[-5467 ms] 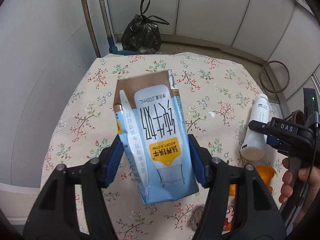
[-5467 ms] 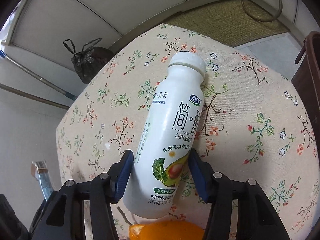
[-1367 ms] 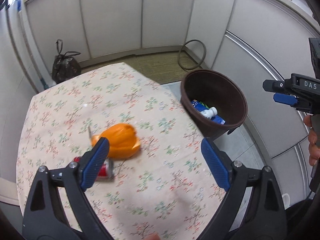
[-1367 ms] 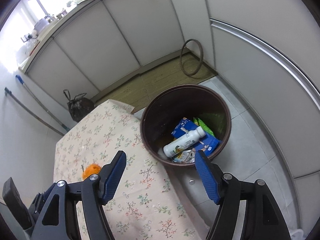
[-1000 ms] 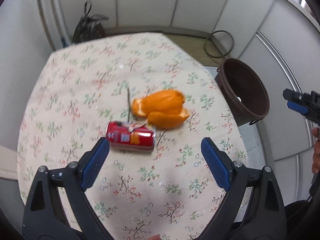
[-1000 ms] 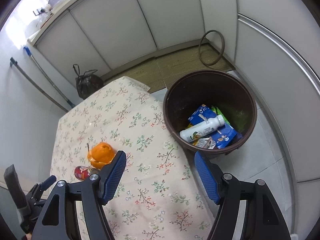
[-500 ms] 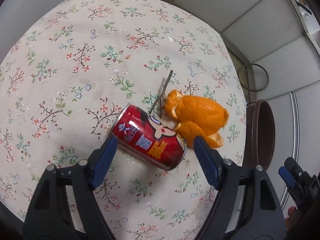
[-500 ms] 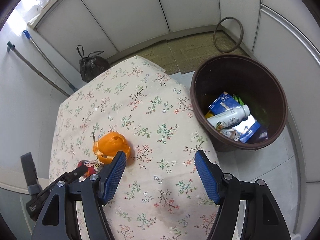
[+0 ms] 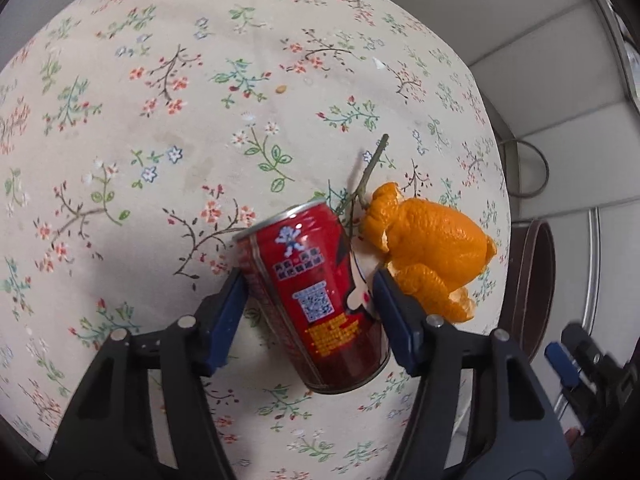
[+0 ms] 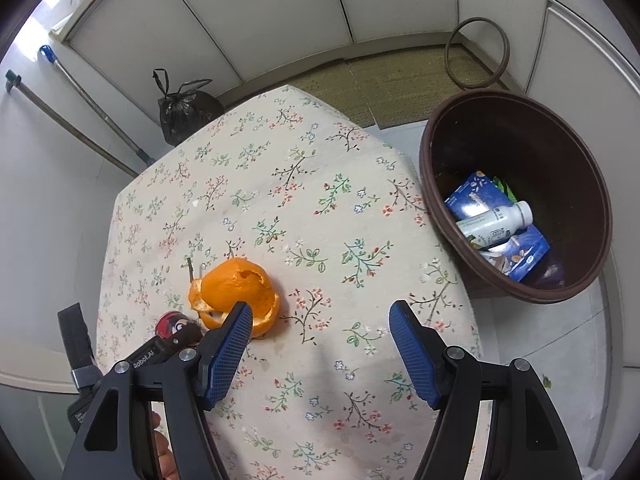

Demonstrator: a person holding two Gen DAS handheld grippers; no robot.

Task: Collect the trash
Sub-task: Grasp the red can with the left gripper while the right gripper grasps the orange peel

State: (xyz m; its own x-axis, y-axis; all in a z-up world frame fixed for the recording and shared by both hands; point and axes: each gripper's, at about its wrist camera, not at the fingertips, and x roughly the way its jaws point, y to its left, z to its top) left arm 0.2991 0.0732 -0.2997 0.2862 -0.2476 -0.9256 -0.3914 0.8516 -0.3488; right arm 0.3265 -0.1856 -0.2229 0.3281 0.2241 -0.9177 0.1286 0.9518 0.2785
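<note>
From the left wrist camera, the left gripper point(image 9: 310, 300) has its blue pads against both sides of a red can point(image 9: 316, 296) lying on its side on the floral tablecloth point(image 9: 160, 128); the tongs are clamped on the can, whose silver rim points away from the camera; just right of it, touching or nearly so, sits an orange peel point(image 9: 432, 252), with a thin twig point(image 9: 362, 178) running from the peel's near end out across the cloth (the twig lies partly behind the can's top); at the right edge a sliver of the brown trash bin point(image 9: 538, 292) shows beyond the table; the right gripper's blue tip is visible low at the right.

From the right wrist camera, the right gripper point(image 10: 320, 344) hangs above the tablecloth point(image 10: 320, 208) with its tongs spread wide apart and nothing between them; the orange peel point(image 10: 236, 292) lies beside its left pad; the red can point(image 10: 174, 326) peeks out lower left, mostly hidden behind the other gripper; the brown trash bin point(image 10: 516, 292) stands off the table's right side, holding a white bottle point(image 10: 496, 226) and blue cartons point(image 10: 476, 198); a black bag point(image 10: 186, 110) and a mop handle point(image 10: 92, 104) rest near the far wall.
</note>
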